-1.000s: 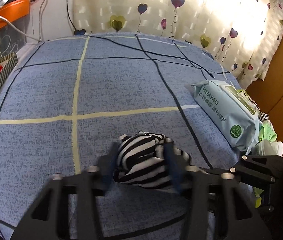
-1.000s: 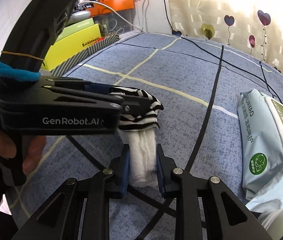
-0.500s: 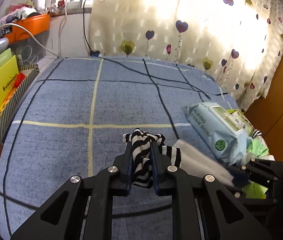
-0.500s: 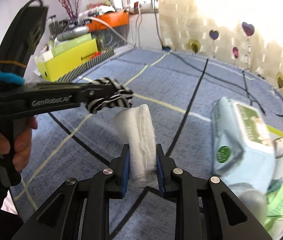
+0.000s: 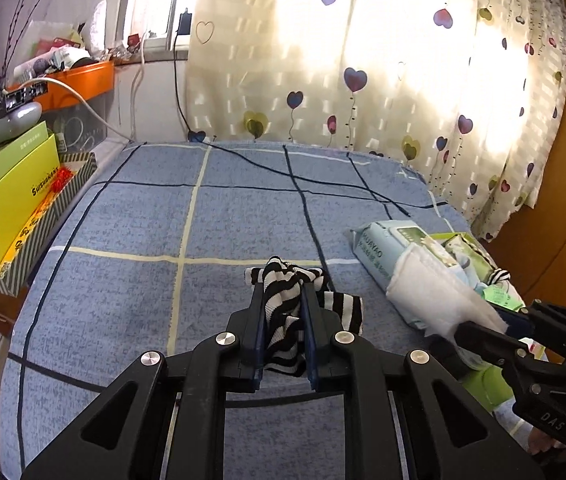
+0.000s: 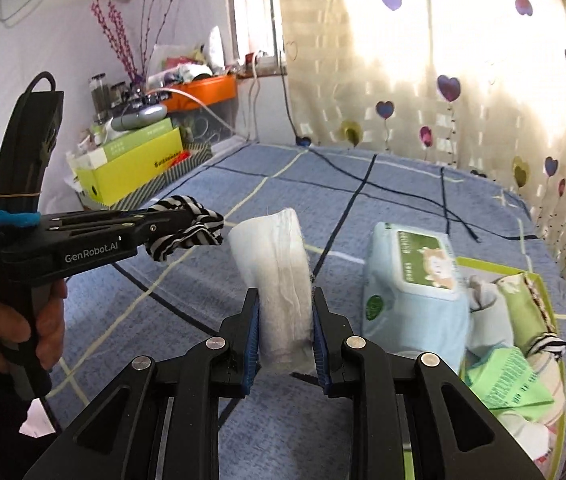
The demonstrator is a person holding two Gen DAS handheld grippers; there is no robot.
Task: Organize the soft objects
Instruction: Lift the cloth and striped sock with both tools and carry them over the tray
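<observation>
Both tongs have lifted clear of the bed: left tongs clenched on the striped sock, right tongs on the white cloth, ready to sort.

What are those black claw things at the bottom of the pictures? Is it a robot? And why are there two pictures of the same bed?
It is not a robot. A person holds two black grabbing tools, one in each hand, and each tool has a little camera looking along its two fingers. So there are two pictures: one from each tool.

In the left tool's picture, the left gripper is squeezing a black-and-white striped cloth. In the right tool's picture, the right gripper is squeezing a white cloth. There you can also see the person's hand holding the left tool from the side.

Both cloths are lifted above the blue checked bed cover. A pale blue pack of wipes lies on the bed, beside a green-edged tray with more soft things in it.
</observation>
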